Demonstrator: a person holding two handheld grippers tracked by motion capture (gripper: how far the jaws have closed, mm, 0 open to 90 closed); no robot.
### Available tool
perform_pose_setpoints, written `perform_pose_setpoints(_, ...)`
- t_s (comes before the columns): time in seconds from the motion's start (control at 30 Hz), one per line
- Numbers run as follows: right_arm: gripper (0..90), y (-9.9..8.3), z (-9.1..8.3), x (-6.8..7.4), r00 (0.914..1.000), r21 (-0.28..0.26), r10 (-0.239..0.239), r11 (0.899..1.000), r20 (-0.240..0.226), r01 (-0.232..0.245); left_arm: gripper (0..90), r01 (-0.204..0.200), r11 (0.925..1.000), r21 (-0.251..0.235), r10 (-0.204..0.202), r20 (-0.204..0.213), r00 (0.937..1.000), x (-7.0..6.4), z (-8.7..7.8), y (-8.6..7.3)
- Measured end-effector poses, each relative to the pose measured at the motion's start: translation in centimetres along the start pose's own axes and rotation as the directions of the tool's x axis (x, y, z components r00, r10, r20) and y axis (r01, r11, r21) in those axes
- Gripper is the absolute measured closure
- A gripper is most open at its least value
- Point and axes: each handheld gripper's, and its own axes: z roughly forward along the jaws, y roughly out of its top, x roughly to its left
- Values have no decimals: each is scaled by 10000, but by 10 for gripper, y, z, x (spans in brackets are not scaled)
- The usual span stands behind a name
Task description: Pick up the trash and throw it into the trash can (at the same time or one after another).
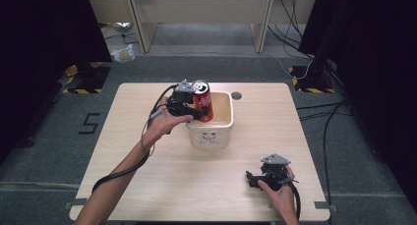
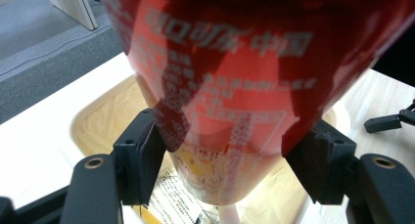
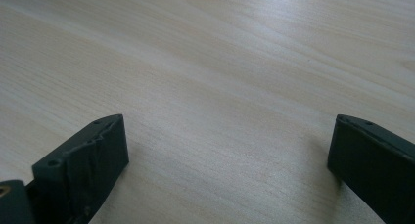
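Pale wooden tabletop (image 1: 147,166) carries a cream plastic bin (image 1: 222,131). Left gripper (image 1: 194,109), jaws clamped on a red aluminium drink can (image 1: 203,102), holds it over the bin; releasing looks next. Right gripper (image 1: 253,178) rests, jaws apart.

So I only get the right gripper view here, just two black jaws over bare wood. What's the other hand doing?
Observer: The left gripper holds a red can, its jaws clamped on the can's sides.
Operator: Is the can standing on the table?
Observer: No, it is in the air over a cream tub in the middle of the table.
Operator: Anything already in that tub?
Observer: The left gripper view shows printed paper at its bottom.
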Motion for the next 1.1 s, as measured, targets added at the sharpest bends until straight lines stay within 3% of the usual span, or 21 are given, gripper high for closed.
perform_pose_setpoints(0.33,18,0,0,0,10000,1,3,10000,1,-3,324,204,9998,-42,-204,14,9998,5,-1,-2)
perform_pose_setpoints(0.43,18,0,0,0,10000,-8,22,10000,-13,-22,273,335,9994,-103,-335,-9,9994,7,-3,-1)
perform_pose_setpoints(1.1,17,0,0,0,10000,0,21,10000,-12,-21,226,468,9986,-255,-471,-133,9988,12,-16,-3)
